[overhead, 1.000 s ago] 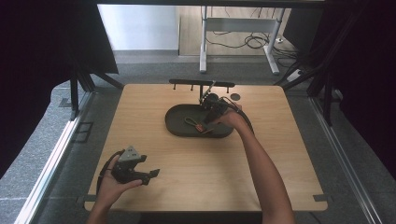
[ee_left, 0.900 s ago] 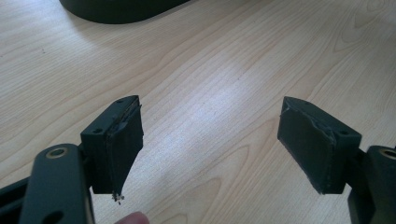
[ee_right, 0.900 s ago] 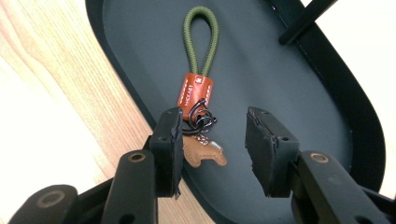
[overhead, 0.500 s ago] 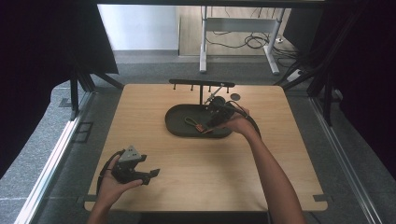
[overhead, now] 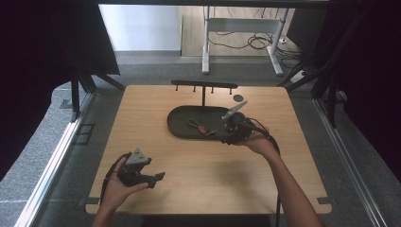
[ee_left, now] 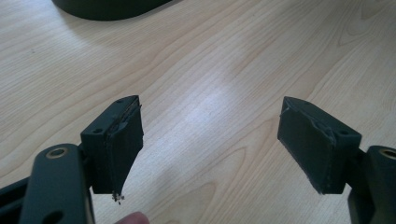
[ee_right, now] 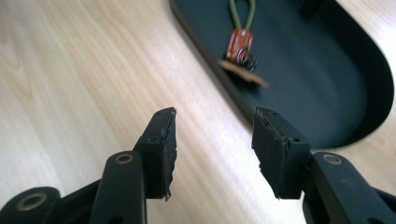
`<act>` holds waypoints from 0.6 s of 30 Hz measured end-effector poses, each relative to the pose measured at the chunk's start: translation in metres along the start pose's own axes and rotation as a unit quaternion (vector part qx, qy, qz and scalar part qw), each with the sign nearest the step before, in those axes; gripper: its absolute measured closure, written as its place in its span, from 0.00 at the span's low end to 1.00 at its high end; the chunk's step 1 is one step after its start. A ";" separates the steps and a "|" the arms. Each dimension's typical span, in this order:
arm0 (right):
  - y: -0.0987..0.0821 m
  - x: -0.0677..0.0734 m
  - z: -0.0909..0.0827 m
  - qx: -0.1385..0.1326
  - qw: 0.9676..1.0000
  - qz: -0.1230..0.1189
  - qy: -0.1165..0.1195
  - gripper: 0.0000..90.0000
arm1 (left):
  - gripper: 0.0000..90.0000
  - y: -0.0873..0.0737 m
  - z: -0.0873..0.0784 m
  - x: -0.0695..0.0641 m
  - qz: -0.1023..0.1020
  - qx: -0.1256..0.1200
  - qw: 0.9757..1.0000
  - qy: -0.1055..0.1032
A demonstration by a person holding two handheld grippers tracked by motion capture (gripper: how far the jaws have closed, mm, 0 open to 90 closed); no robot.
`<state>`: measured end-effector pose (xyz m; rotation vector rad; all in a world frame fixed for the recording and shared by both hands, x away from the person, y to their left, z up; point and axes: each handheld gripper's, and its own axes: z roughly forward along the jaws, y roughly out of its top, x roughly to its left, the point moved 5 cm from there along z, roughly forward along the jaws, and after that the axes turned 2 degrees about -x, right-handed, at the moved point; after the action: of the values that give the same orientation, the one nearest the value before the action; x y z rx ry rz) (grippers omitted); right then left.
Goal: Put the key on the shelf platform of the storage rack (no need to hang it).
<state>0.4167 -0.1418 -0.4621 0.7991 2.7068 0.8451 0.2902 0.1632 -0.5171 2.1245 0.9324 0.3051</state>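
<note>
Two empty, parted jaws on the right gripper (overhead: 228,135), just been opening at frame centre, suggest the green-looped brown keychain (ee_right: 240,44) is released into the dark oval tray (overhead: 179,127); next, probably withdrawing.

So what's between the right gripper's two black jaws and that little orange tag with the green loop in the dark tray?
In the right gripper view, bare wooden table and the dark oval tray's rim lie between the open right gripper and the small orange tag on its green cord loop.

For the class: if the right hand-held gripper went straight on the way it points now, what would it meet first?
Probably the near rim of the dark tray, just ahead of the right hand-held gripper; beyond it lies the keyring. Its open jaws have just been opening, with nothing between them. Depth is uncertain.
</note>
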 end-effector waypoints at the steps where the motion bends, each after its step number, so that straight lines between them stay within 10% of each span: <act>1: -0.006 0.002 -0.003 -0.004 1.000 0.003 0.000 0.56 | 0.25 0.000 0.000 -0.001 0.000 0.001 1.000 0.000; 18: -0.108 0.016 -0.011 -0.042 0.998 0.056 0.002 0.53 | 0.25 0.000 0.000 -0.002 0.003 0.002 1.000 0.002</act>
<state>0.3527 -0.2129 -0.5157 0.9393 2.6310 0.9774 0.2891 0.1618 -0.5168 2.1312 0.9303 0.3107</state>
